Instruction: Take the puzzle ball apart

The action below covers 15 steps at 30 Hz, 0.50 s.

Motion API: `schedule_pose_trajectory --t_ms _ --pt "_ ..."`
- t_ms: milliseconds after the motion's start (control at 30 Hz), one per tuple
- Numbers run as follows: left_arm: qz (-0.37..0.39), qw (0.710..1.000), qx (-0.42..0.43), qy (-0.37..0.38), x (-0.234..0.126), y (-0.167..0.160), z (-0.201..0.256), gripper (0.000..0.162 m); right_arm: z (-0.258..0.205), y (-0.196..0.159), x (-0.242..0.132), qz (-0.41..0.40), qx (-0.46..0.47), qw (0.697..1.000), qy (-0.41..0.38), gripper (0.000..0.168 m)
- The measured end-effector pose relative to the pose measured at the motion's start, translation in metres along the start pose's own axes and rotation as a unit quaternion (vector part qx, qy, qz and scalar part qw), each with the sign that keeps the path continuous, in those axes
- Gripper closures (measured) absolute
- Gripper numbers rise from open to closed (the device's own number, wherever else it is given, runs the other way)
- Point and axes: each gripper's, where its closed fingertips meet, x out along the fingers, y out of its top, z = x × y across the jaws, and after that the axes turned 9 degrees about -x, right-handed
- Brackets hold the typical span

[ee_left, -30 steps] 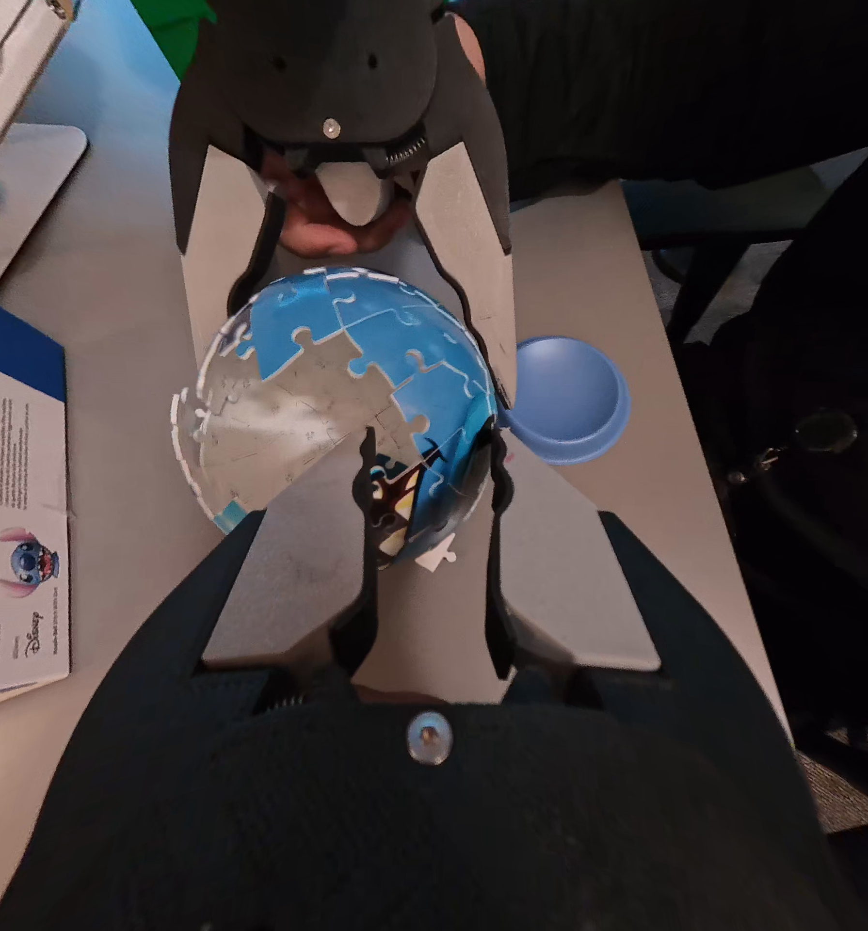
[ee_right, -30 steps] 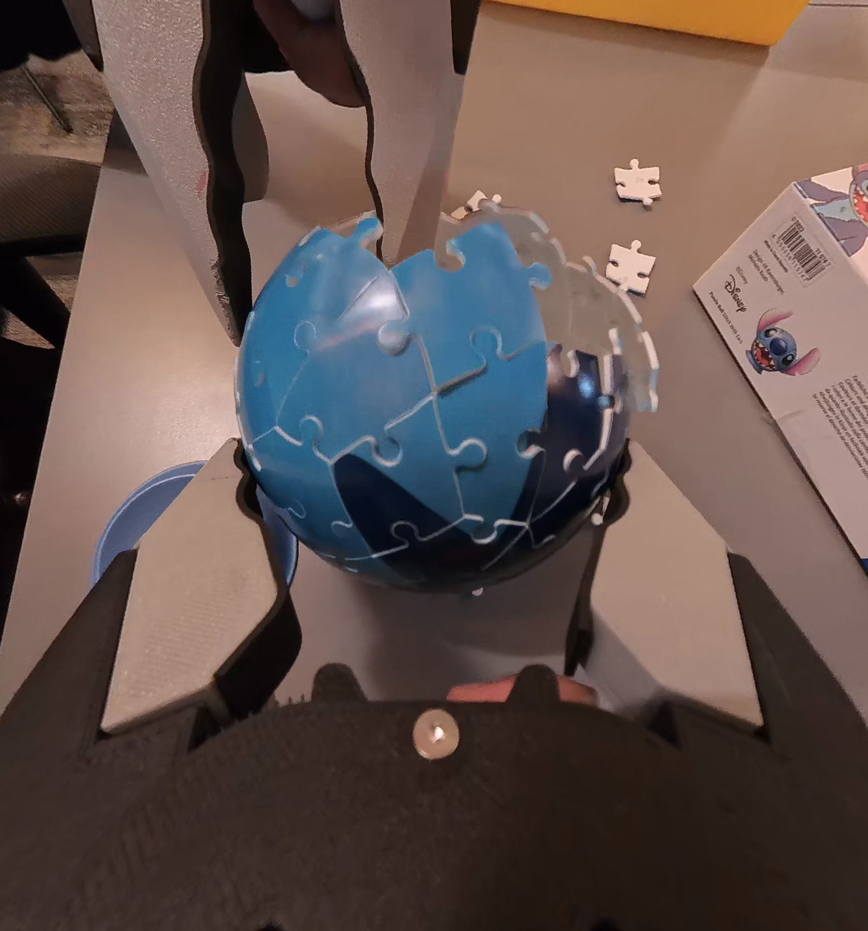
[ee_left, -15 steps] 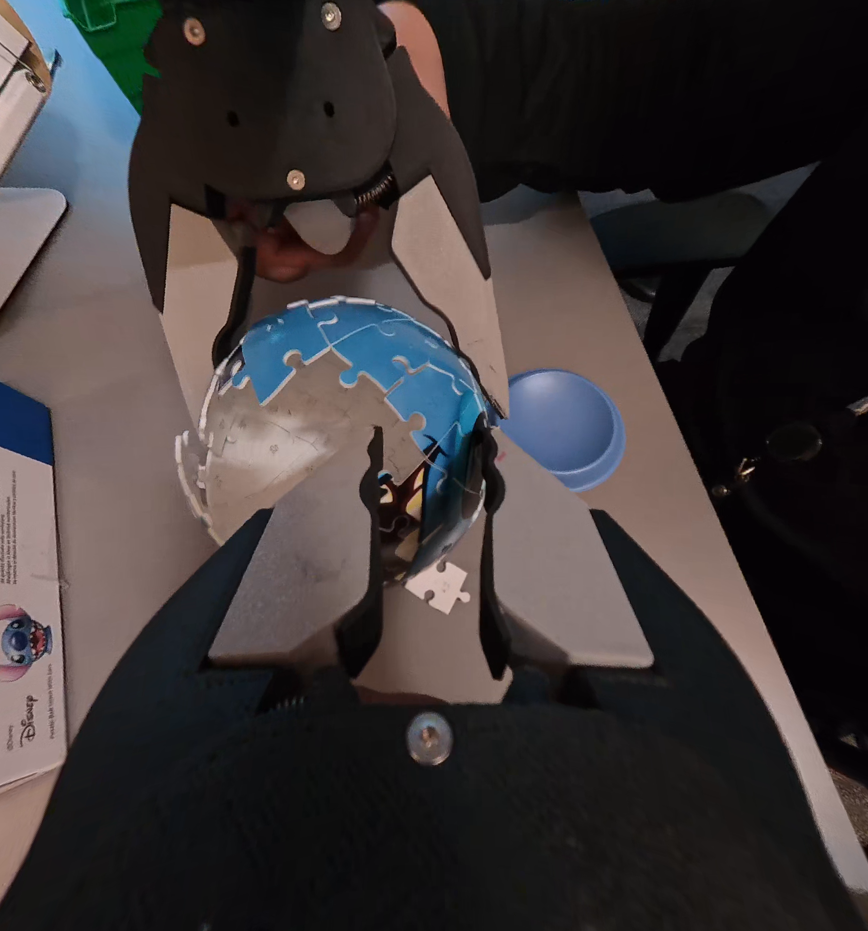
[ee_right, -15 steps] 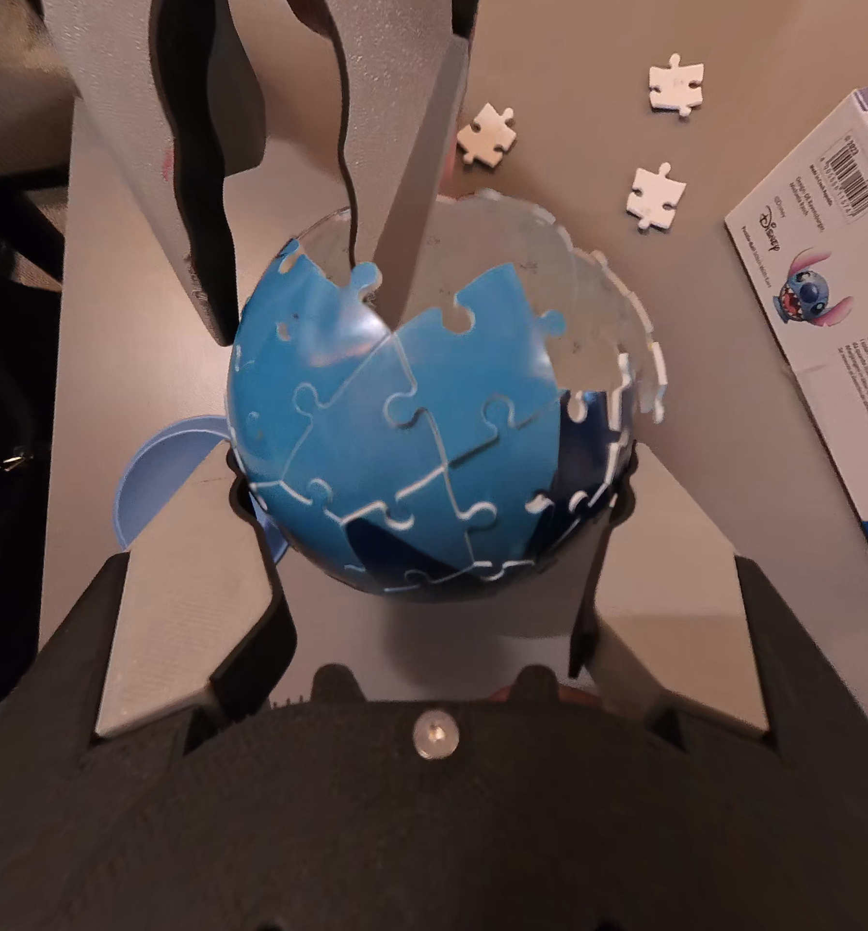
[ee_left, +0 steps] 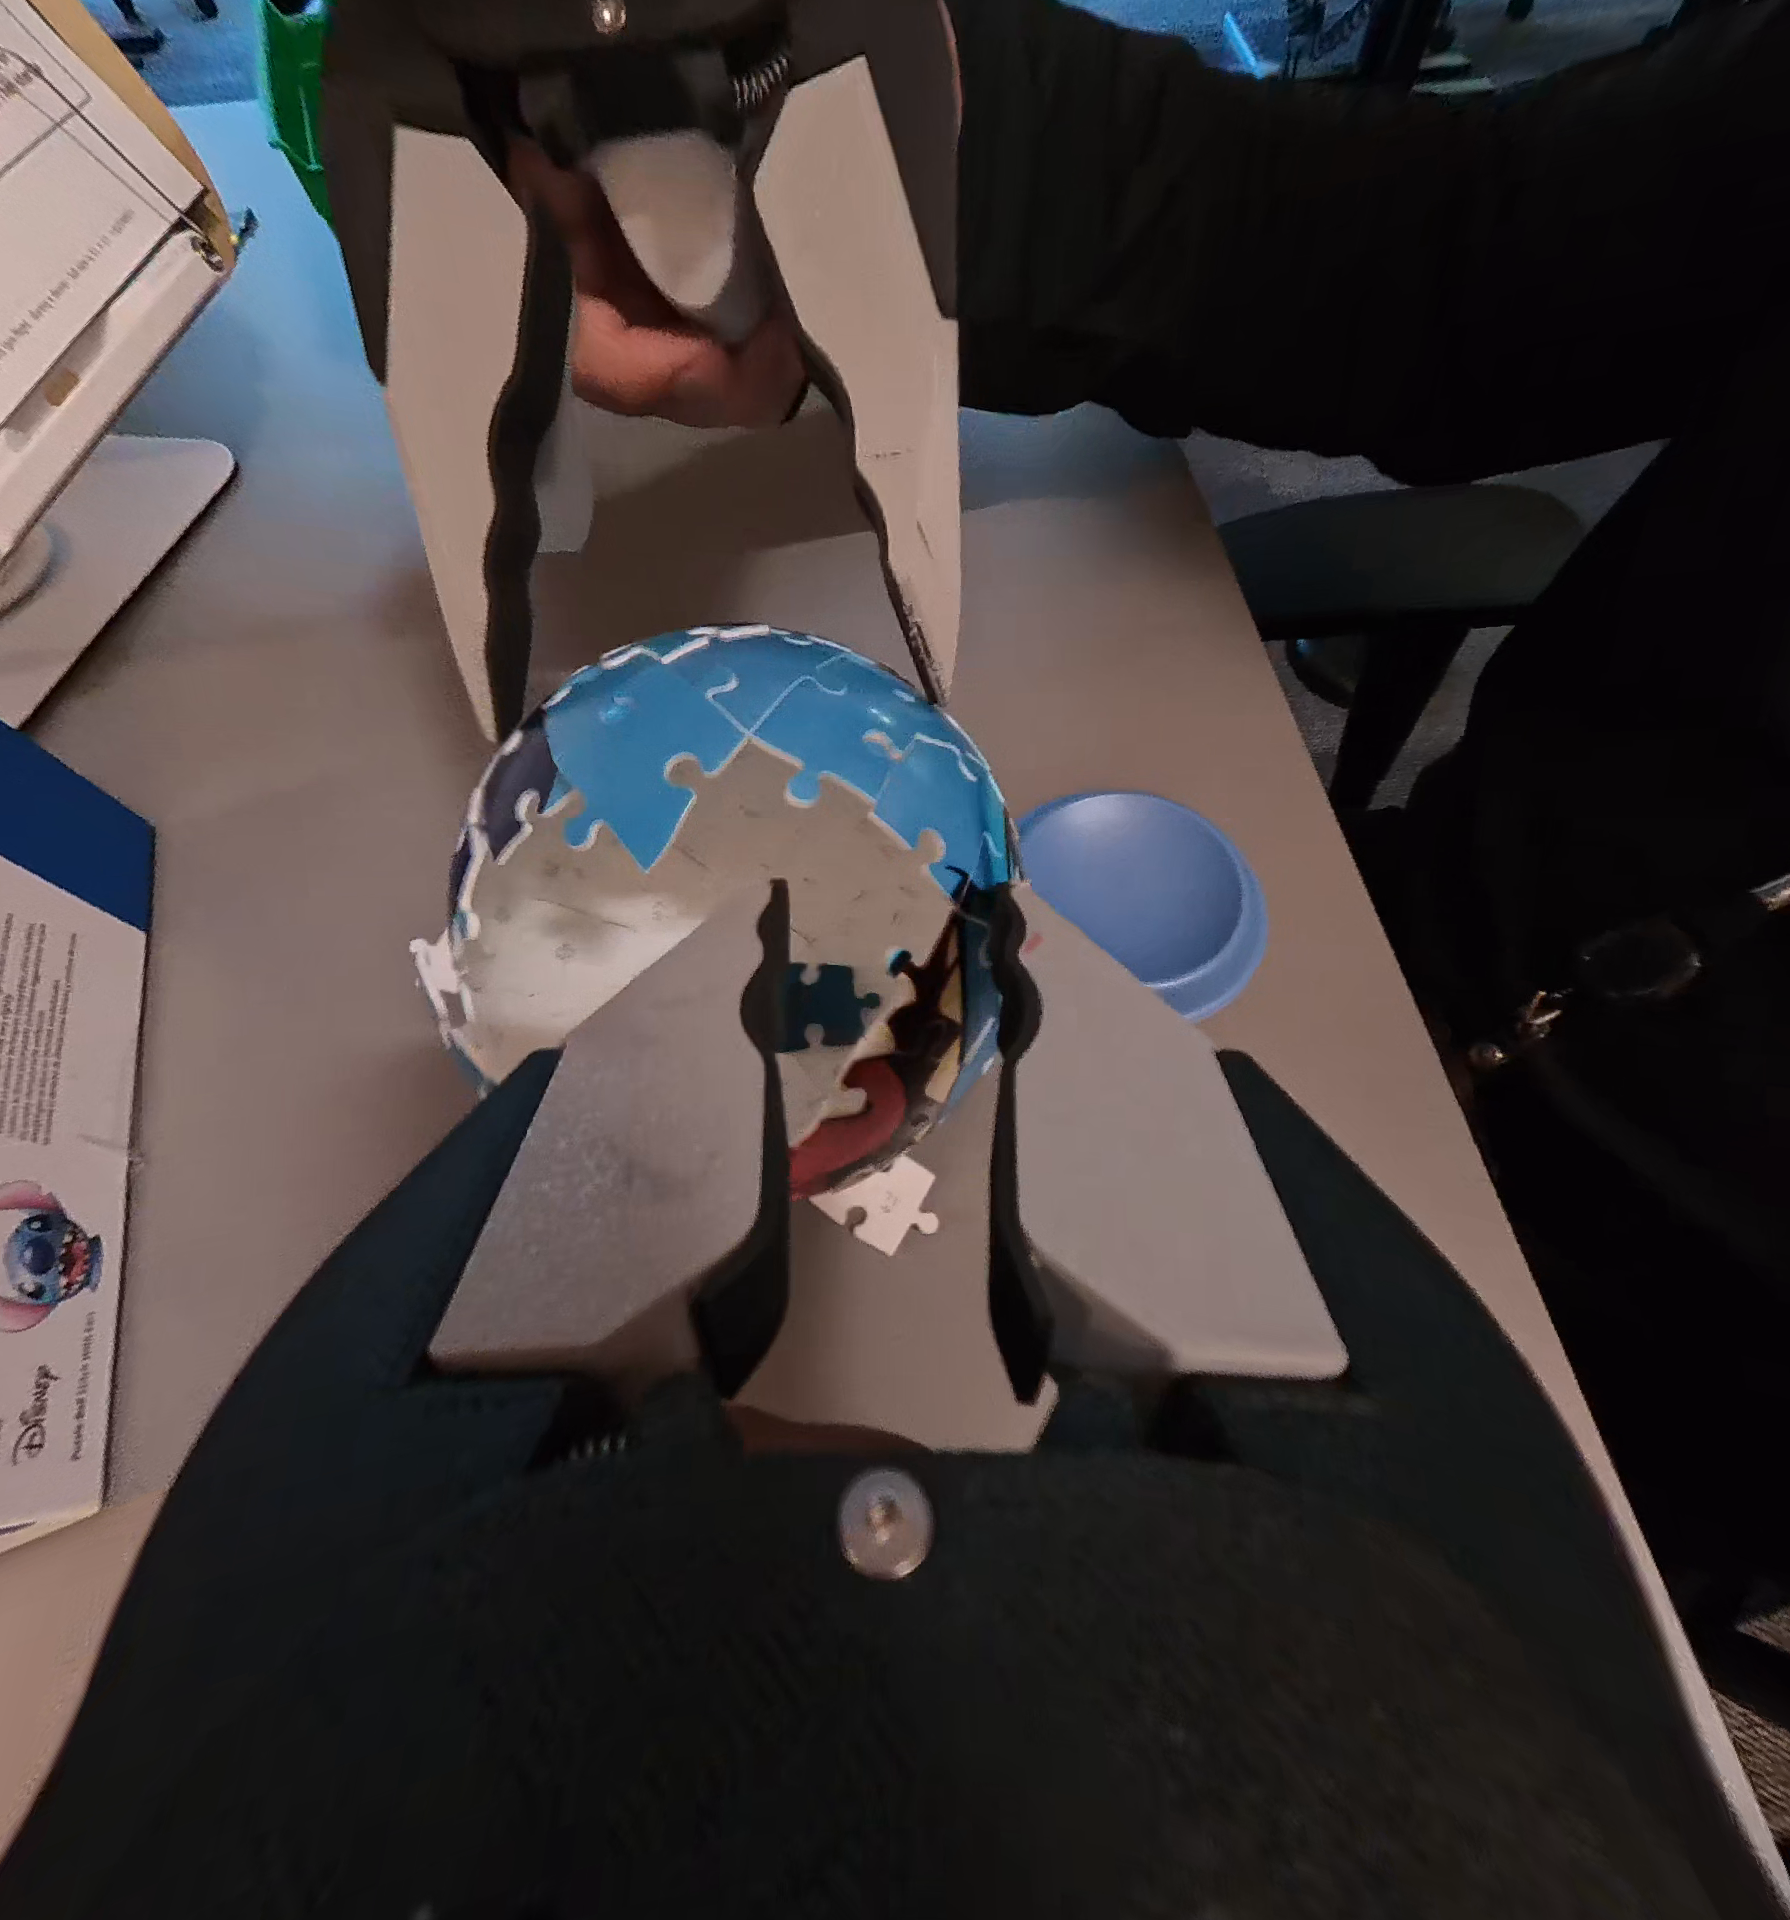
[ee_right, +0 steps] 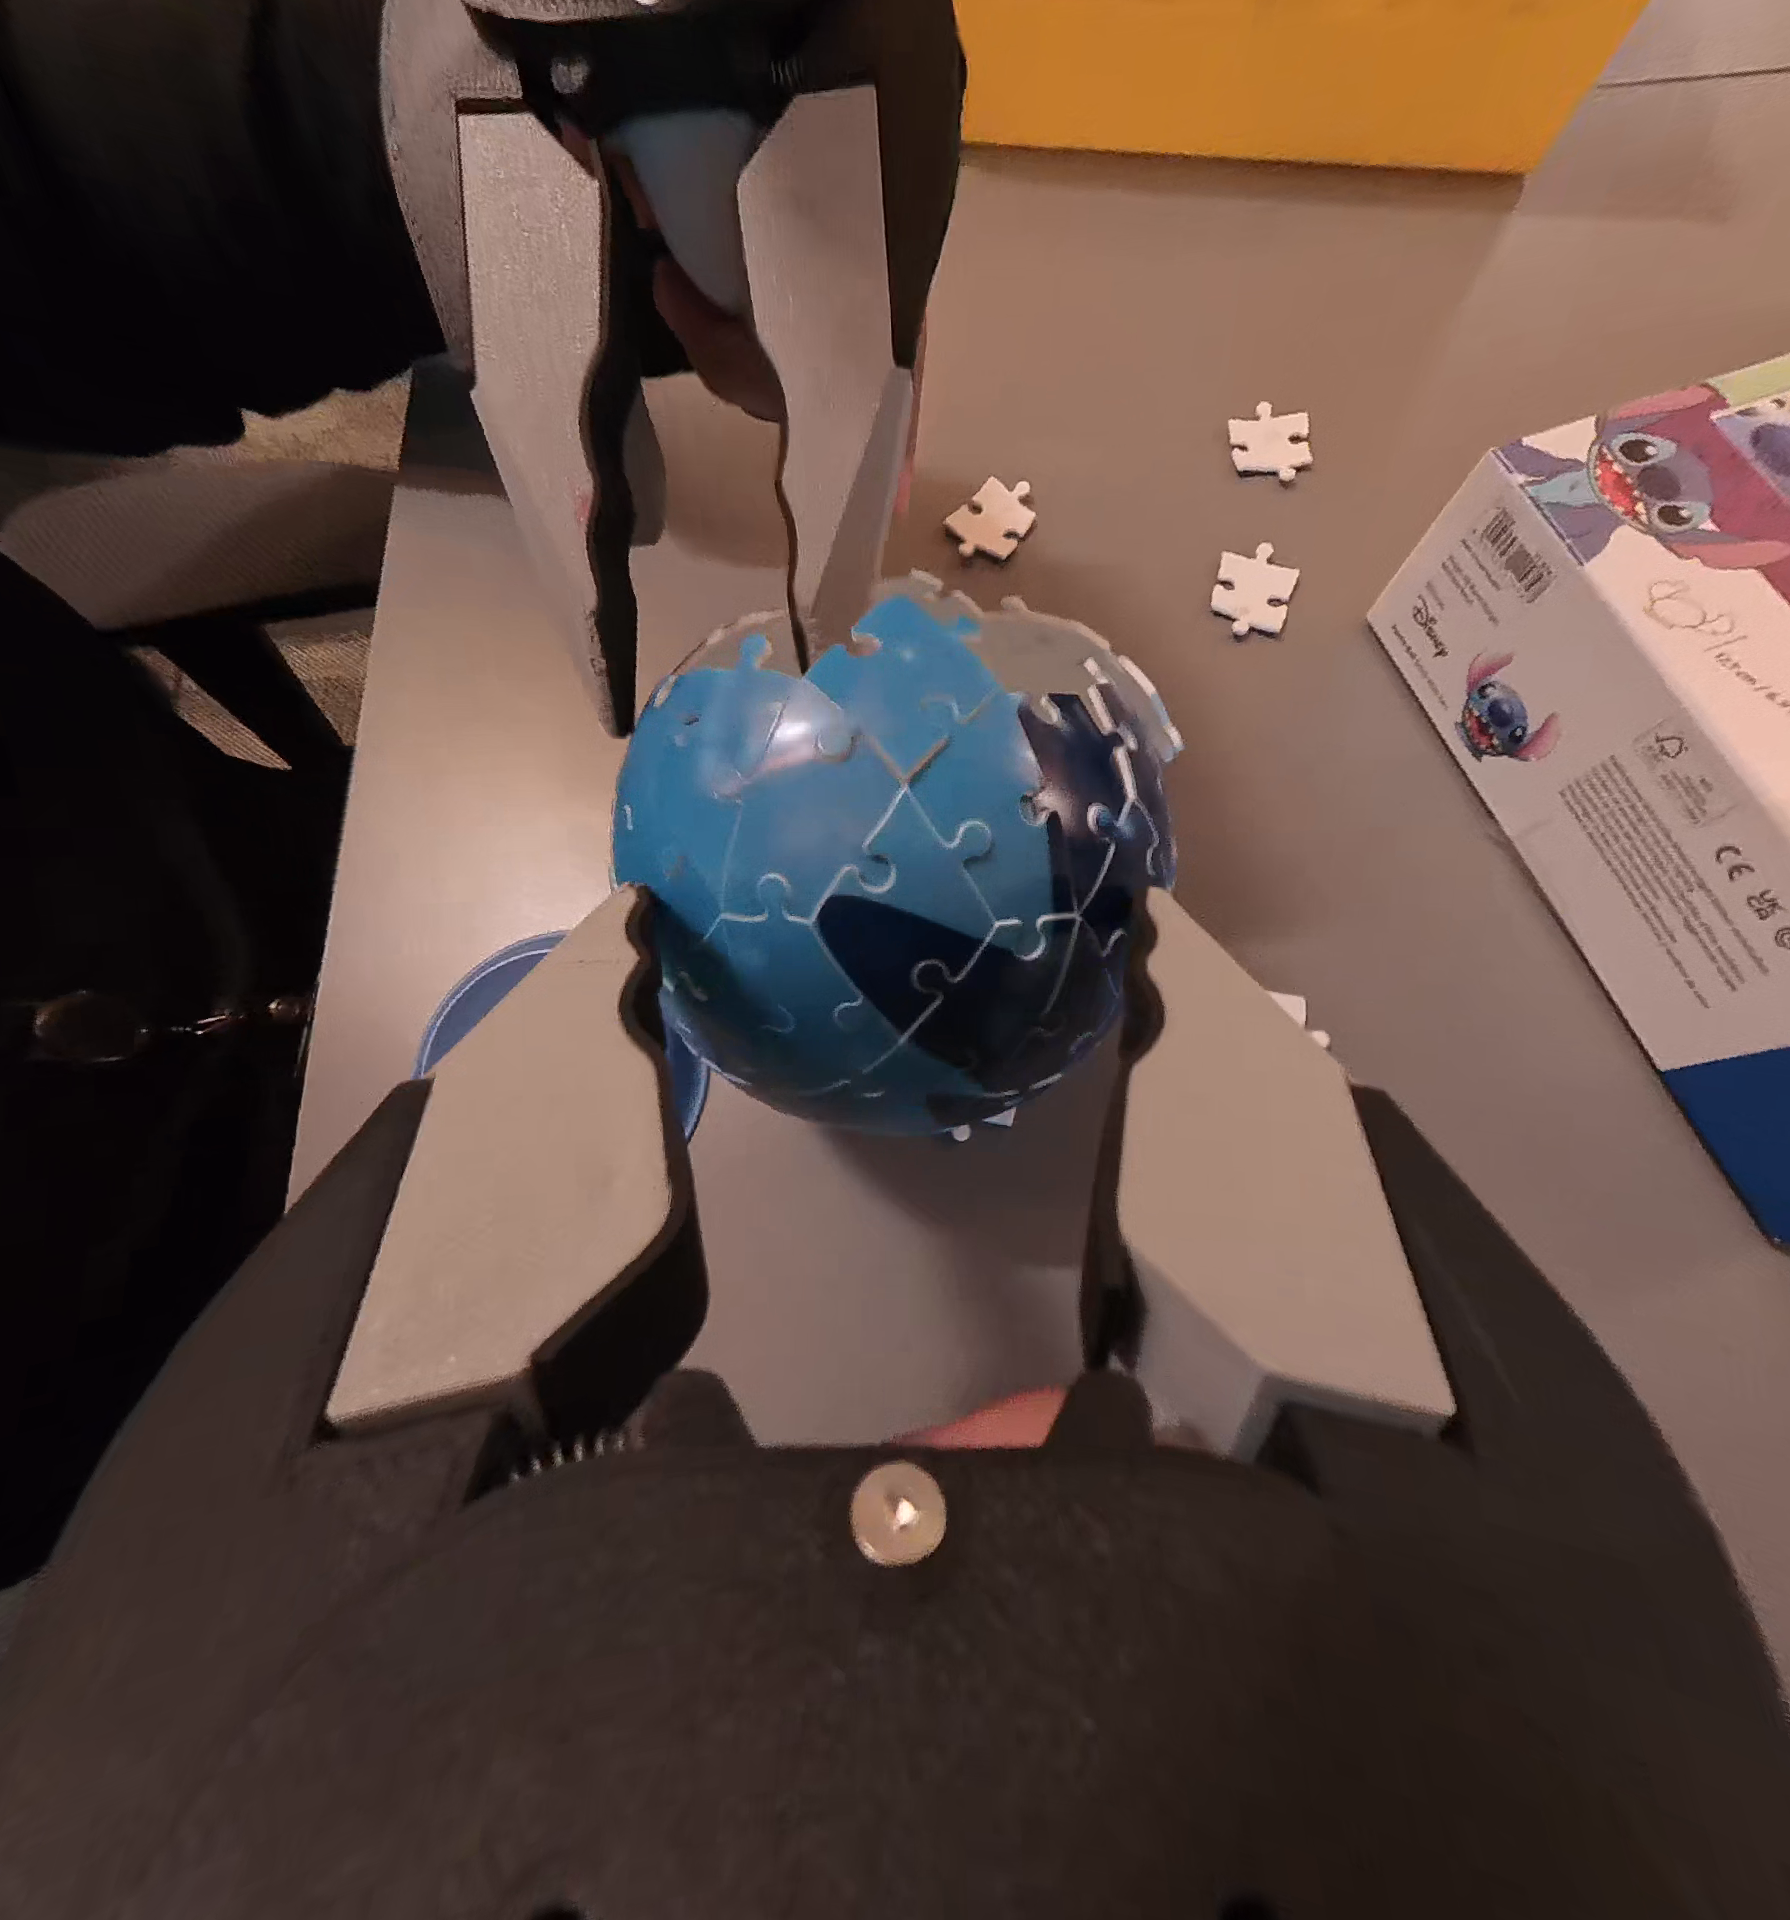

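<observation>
1. Detachment of one piece is the change recorded. A second ago a white-backed puzzle piece hung from the lower rim of the puzzle ball. It now lies loose on the grey table, just below the ball and between the left gripper's fingers.
2. Left gripper: jaws stand at a narrow gap, much as a second ago, astride the ball's broken wall. One finger reaches inside the opening and the other sits outside. No firm clamp on the wall is visible.
3. Right gripper: spread wide and closed against opposite sides of the ball, holding it. By the shadow beneath, the ball appears to be carried just clear of the table.
4. The ball's shell is open on the left gripper's side, showing its pale inner face. The blue outer pieces on the right gripper's side remain interlocked.
5. Three more loose pieces lie beyond the ball. A blue bowl sits just beside it, and the printed box lies farther off.
6. Assessment: dismantling is under way but early, since most of the shell is intact. The exposed rim offers the next purchase.
</observation>
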Motion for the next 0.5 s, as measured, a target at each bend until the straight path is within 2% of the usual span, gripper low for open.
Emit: schedule_pose_trajectory --t_ms 233,500 --pt "-0.012 1.0 0.007 -0.009 0.008 -0.005 0.008 0.124 -0.004 0.005 0.006 -0.055 -0.012 0.998 -0.007 0.081" --pt "0.009 1.0 0.005 -0.015 0.012 0.002 0.01 0.135 -0.004 0.006 0.013 -0.152 -0.055 0.987 -0.019 0.08"
